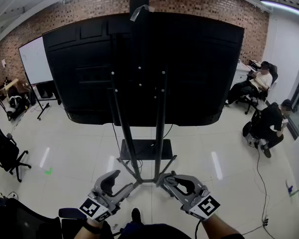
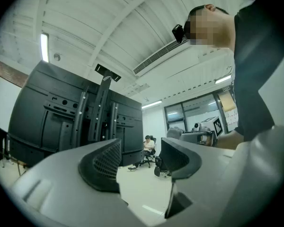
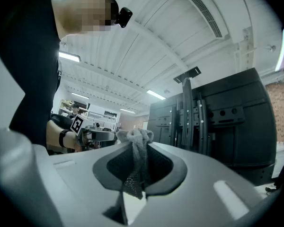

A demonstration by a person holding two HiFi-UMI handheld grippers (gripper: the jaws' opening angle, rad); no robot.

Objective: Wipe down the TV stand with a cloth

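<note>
1. Clearly, the right tool (image 3: pixel 138 161) is clenched on a grey cloth (image 3: pixel 141 137), which bunches up above its jaws.
2. The left tool (image 2: pixel 141 157) is released, with its jaws wide apart.
3. Both tools hover low, side by side, near the base of the stand (image 1: pixel 139 156), behind the TV (image 1: pixel 189 68).

The TV stand (image 1: pixel 145 149) and screen back (image 1: pixel 139 68) are black, with a red-brown brick wall (image 1: pixel 199 1) at the top of the frame and a glossy white tiled floor (image 1: pixel 79 148). The cloth (image 3: pixel 137 141) is mottled grey knit. The left hand-held gripper (image 1: pixel 120 184) and right hand-held gripper (image 1: pixel 173 182) are pale grey with black-and-white square markers.
</note>
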